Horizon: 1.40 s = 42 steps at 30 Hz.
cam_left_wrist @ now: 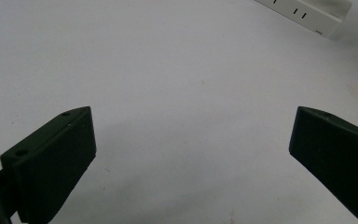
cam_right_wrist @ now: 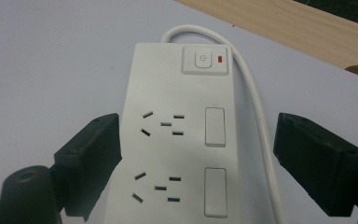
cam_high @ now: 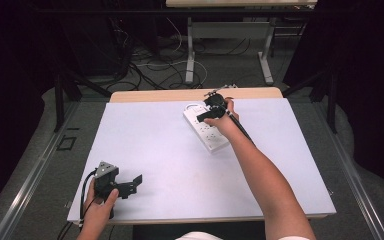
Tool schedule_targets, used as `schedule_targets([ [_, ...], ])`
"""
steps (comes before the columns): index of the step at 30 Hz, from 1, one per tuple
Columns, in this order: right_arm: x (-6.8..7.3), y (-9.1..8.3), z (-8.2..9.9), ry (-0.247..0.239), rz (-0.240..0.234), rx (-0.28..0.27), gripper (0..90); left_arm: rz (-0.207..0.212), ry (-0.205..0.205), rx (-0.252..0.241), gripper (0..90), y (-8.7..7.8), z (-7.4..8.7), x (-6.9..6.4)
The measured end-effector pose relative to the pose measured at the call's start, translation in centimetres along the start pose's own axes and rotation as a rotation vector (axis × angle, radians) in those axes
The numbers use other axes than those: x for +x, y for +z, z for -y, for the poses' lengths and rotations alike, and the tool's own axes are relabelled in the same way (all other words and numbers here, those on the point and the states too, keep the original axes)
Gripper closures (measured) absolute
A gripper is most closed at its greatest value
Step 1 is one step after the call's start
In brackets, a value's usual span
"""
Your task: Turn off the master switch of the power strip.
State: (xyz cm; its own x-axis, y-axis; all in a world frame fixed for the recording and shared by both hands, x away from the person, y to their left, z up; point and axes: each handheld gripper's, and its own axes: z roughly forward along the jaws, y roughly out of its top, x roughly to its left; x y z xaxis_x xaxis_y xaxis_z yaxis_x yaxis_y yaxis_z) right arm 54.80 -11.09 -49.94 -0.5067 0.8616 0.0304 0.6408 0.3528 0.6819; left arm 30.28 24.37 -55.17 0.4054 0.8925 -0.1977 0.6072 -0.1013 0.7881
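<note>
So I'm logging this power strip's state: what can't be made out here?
- Power strip: its near end runs off the bottom edge of the right gripper view.
- High view: the right hand hides the middle sockets.
- Its white cord: the plug end is out of frame.

In the high view the right hand (cam_high: pixel 219 116) and its tongs (cam_high: pixel 211 106) cover the middle and far part of the power strip (cam_high: pixel 214 141), so its switch and most sockets are hidden there. In the right gripper view the strip's near end runs off the bottom edge, and its white cord (cam_right_wrist: pixel 256 107) leaves the frame at the bottom too. In the left gripper view the top edge cuts the strip down to one corner (cam_left_wrist: pixel 307 14).
</note>
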Motion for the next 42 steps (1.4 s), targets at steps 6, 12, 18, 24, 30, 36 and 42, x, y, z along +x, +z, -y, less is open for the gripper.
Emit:
schedule_targets([
  [6,-0.3,-0.1,0.3,0.013,-0.015,-0.011,0.0,-0.003,0.001,-0.013,0.5,0.1,0.0,0.0],
  [12,-0.1,-0.5,0.4,-0.002,-0.007,-0.006,0.0,0.006,0.005,-0.004,0.5,0.0,-0.1,0.1],
  [18,0.3,-1.0,0.3,-0.026,0.000,-0.001,0.0,0.001,0.003,-0.017,0.5,0.1,0.0,0.0],
  [24,0.6,-1.9,0.2,-0.032,-0.012,-0.013,0.0,0.000,0.004,-0.016,0.5,0.1,0.0,0.0],
  [30,1.2,-3.7,0.7,-0.060,-0.031,-0.027,0.0,0.000,0.005,-0.013,0.5,0.0,-0.1,0.0],
  [36,1.6,-5.9,2.0,-0.104,-0.048,-0.055,0.0,-0.002,0.008,-0.005,0.5,-0.1,-0.1,0.1],
  [42,1.9,-8.2,4.1,-0.113,-0.082,-0.079,0.0,-0.009,0.005,-0.022,0.5,-0.1,-0.1,0.0],
])
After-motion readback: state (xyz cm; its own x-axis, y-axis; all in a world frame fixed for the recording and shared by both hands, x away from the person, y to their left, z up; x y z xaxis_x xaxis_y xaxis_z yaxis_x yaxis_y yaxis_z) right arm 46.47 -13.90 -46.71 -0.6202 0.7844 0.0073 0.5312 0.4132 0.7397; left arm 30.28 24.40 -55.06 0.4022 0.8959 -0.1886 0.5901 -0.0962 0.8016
